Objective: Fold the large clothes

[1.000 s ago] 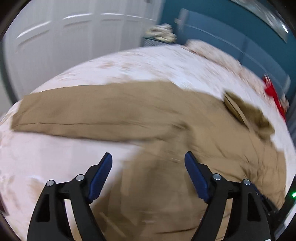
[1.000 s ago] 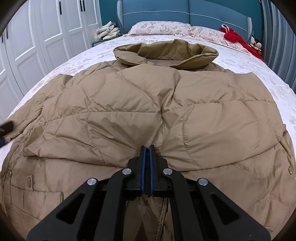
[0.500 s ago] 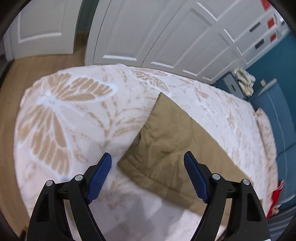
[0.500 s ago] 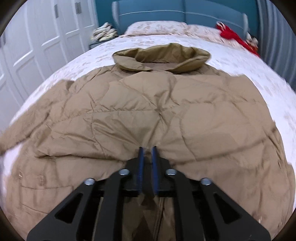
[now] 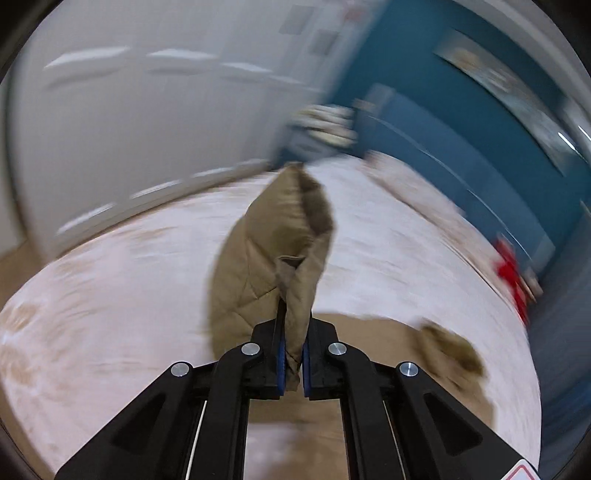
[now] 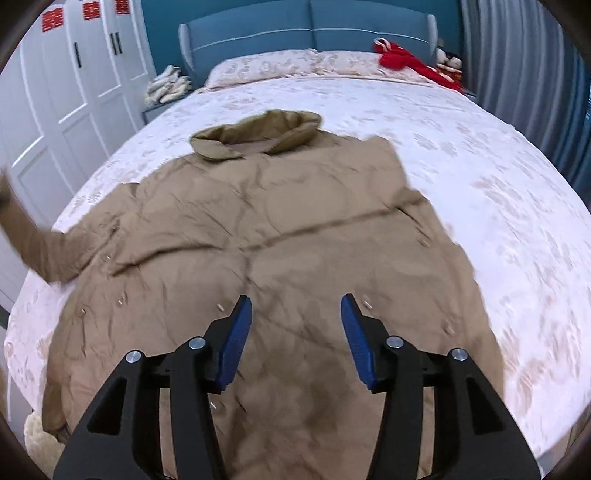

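A tan quilted coat [image 6: 280,236] lies spread face-down across a floral-covered bed [image 6: 498,192], its collar [image 6: 258,134] at the far end from the right hand-held gripper [image 6: 296,336], toward the blue headboard [image 6: 306,33]. That gripper hovers over the coat's lower back, its blue jaws having just been opening, about half apart now, with nothing between them. The left hand-held gripper [image 5: 291,362] has just clamped tight on the cuff end of the coat's sleeve [image 5: 273,251], which rises ahead of it above the bedcover.

The risk, on this evidence, is slippage: the padded sleeve is thick and slick-looking, and the pinch takes only a narrow fold near the cuff, so a quick swing across could pull it free or drag the whole coat out of line. With the right gripper holding nothing, nothing pins the body down.

Room is generous ahead and to the right of the right gripper, where bare bedcover runs to the pillows [image 6: 280,66]. To its left the bed edge is close, with white wardrobe doors [image 6: 74,85] just beyond.
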Action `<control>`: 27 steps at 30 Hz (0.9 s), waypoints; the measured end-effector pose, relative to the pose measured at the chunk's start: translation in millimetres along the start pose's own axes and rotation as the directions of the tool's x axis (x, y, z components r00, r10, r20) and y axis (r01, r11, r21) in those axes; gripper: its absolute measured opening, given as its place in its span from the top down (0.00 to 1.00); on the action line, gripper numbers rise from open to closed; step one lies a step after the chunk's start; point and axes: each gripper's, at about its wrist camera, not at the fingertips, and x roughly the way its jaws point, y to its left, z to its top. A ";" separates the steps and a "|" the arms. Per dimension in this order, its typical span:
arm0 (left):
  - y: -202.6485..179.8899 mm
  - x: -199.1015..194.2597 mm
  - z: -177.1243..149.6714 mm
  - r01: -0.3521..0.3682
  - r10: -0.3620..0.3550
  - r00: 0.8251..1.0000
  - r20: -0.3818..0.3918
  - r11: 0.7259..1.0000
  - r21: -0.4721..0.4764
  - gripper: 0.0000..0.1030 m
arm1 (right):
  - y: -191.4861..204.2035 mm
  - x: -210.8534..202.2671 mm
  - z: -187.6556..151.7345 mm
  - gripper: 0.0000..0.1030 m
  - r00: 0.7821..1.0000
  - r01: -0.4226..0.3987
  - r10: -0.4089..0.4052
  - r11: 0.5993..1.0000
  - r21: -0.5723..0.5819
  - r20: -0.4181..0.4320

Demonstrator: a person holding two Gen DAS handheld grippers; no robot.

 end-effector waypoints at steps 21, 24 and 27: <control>-8.9 40.3 -172.5 -0.009 -0.041 0.944 -0.329 0.989 -0.148 0.29 | -19.1 38.9 28.3 0.50 0.979 -0.186 0.195 0.973 0.134 -0.058; 12.6 48.3 -169.1 -0.092 0.055 0.943 -0.329 0.991 -0.099 0.31 | 10.2 55.2 40.3 0.50 0.961 -0.252 0.266 0.956 0.151 -0.077; 16.9 55.4 -169.7 -0.136 0.118 0.939 -0.322 0.990 -0.034 0.31 | 41.7 68.2 47.9 0.50 0.956 -0.270 0.281 0.956 0.117 -0.089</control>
